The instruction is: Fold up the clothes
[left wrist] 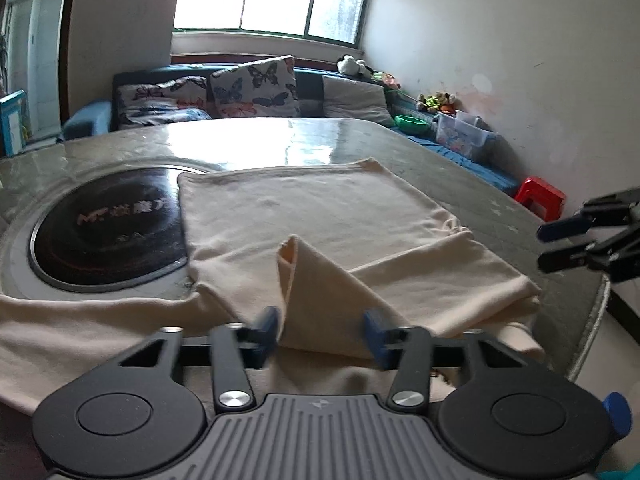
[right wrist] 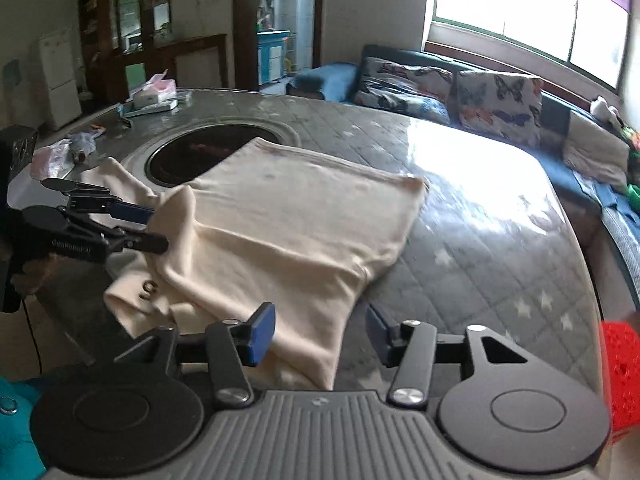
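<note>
A cream garment (left wrist: 320, 208) (right wrist: 300, 216) lies partly folded on the round table (left wrist: 480, 168) (right wrist: 480, 240), with one edge over the black hob (left wrist: 108, 232) (right wrist: 192, 152). My left gripper (left wrist: 320, 332) (right wrist: 160, 228) has a raised fold of this garment between its blue pads; the fold stands up in a peak and fills the gap. My right gripper (right wrist: 320, 332) (left wrist: 542, 247) stands open at the garment's near right corner. That corner lies slack below and between its fingers, and the pads do not press on it.
A sofa with butterfly cushions (left wrist: 256, 88) (right wrist: 496, 100) runs behind the table. A red stool (left wrist: 540, 196) (right wrist: 620, 360) stands by the table's right edge. A tissue box (right wrist: 154, 90) and plastic bags (right wrist: 60, 156) sit on the table's far left. The table's near edge is close.
</note>
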### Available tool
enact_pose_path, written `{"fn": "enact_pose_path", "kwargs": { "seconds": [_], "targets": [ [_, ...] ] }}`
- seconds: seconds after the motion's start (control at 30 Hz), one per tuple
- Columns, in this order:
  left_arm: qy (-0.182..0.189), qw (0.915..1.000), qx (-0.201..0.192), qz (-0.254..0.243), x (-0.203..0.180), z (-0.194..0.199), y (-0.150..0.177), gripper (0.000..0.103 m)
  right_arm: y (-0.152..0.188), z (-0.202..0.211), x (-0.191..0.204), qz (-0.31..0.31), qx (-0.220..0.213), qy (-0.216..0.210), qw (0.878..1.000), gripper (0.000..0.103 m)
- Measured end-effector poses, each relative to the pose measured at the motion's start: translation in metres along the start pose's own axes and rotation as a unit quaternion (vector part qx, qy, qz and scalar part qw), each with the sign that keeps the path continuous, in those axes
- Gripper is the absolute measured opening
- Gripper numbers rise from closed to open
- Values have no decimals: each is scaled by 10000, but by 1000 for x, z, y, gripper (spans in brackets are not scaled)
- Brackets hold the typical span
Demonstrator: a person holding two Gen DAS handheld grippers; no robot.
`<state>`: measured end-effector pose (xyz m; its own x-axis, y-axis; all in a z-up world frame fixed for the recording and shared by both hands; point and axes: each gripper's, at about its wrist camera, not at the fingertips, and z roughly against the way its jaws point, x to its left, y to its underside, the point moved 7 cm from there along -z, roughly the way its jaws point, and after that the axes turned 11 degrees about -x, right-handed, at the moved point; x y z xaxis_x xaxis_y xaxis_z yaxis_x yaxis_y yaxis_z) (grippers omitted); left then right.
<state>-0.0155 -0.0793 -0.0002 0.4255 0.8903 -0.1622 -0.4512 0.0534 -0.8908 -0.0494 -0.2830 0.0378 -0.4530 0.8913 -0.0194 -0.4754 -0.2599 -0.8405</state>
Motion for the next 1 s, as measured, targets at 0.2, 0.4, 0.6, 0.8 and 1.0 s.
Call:
{"fn": "enact_pose_path", "kwargs": {
  "seconds": [0.2,0.4,0.6,0.8,1.0],
  "targets": [
    [-41,9998,-60,184,0,21,-10,3,13,-7,-2,43,45,35,10000,52],
    [-470,9984,307,-37,15,28,1,3,23,-14,2,369,170,-44,9992,56],
    [-484,9987,174,-53,20,39,-6,9,30,-9,2,582,198,67,9981,59],
    [-469,9984,132,-275,8,21,-9,38,29,-11,-3,415,111,153,9990,61],
    [-452,9983,344,-89,10,7,1,12,29,-14,-5,371,91,187,9991,65]
  ]
}}
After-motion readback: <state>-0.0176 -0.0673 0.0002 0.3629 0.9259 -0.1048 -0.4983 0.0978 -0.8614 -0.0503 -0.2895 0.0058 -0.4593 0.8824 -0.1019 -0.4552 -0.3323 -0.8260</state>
